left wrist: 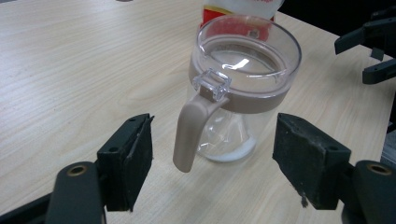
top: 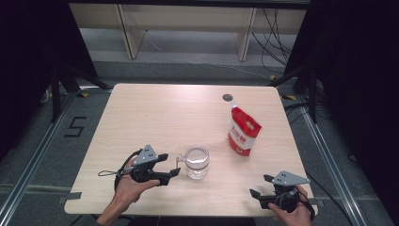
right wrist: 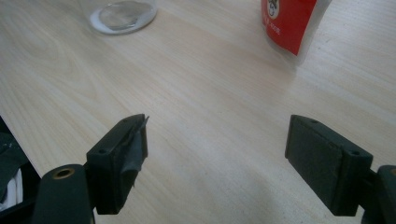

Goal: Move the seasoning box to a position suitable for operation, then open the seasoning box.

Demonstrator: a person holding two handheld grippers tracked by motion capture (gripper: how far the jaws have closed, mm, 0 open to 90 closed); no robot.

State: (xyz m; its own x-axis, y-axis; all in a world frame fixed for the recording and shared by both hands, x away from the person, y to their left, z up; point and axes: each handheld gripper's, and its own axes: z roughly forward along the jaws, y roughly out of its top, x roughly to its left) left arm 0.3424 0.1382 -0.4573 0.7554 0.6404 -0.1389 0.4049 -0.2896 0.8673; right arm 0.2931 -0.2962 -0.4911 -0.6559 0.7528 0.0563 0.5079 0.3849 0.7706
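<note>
Left gripper (top: 175,165) fingers spread wide, nothing gripped. The jug (top: 197,161) stands upright on the counter (top: 155,117) just ahead of them, its beige handle (left wrist: 189,133) pointing back into the gap between the two pads, apart from both. In the left gripper view the handle sits nearer the left pad (left wrist: 133,158) than the right one.

Right gripper (top: 260,186) fingers also released, empty, bare counter between them. The red pouch (top: 243,132) stands ahead of them and off to one side, well apart; the jug is farther off on the other side.

Risks, as I read them:
- Handle is off-centre between the left fingers. If they clench from here, the nearer pad meets it first and could swing the jug round on its base rather than grip it.
- Handle is thin and smooth, curving free at its lower end. A clench low down may slip off it.
- Jug holds a little white stuff at the bottom and has a flip lid (left wrist: 212,84); whether that is latched I cannot tell. A knock forward from the fingers could tip it and spill.
- Pouch stands behind the jug. A shoved jug could topple it.
</note>
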